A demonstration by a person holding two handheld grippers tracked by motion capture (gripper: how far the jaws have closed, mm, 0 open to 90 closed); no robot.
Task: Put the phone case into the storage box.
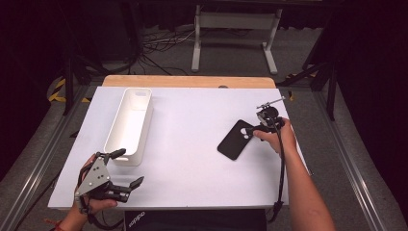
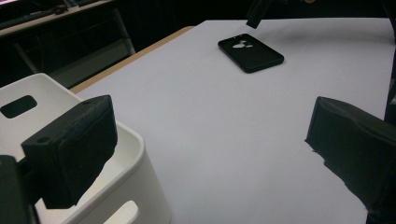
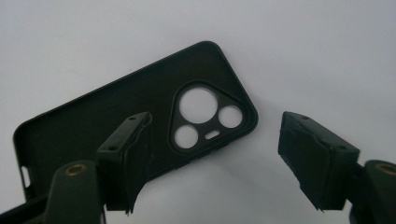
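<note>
- Black soft-plastic phone case (image 3: pixel 135 126) lies flat near desk's right edge, long axis diagonal.
- Right gripper (image 3: pixel 212 158) jaws spread, straddling its camera-cutout end, nothing clamped.
- Left gripper (image 1: pixel 126 167) released, far off.

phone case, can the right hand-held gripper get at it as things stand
Probably yes. The right hand-held gripper is open, with the camera-cutout end of the black phone case lying flat between its jaws, and nothing else on the white table stands in the way.
</note>
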